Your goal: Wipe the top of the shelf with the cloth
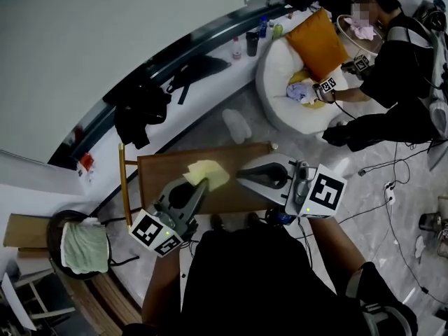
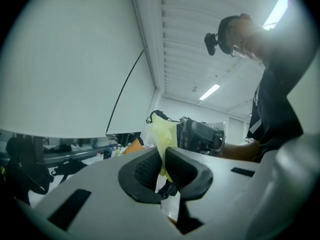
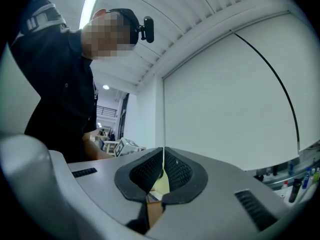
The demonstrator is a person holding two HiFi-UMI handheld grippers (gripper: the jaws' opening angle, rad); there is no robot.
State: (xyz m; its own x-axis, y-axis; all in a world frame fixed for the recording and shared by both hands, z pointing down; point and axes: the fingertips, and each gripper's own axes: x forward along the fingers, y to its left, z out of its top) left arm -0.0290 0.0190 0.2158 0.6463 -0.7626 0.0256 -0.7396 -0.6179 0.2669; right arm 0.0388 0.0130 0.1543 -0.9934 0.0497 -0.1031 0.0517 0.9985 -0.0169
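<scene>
A pale yellow cloth [image 1: 207,173] lies bunched on the brown wooden shelf top [image 1: 161,170]. My left gripper [image 1: 204,183] reaches in from the lower left and is shut on the cloth's near edge. In the left gripper view the cloth [image 2: 164,134] stands up out of the closed jaws of the left gripper [image 2: 162,158]. My right gripper [image 1: 239,174] points left over the shelf, its tip just right of the cloth. In the right gripper view the right gripper [image 3: 163,157] has its jaws met at the tips, with a pale yellow patch showing below them.
Another person [image 1: 395,61] crouches at the back right beside a white round cushion [image 1: 280,82] with an orange pillow [image 1: 318,44]. Black garments [image 1: 140,110] and bottles [image 1: 262,28] sit on the white ledge. A basket with a green towel [image 1: 84,247] stands at the left. Cables [image 1: 388,187] cross the floor.
</scene>
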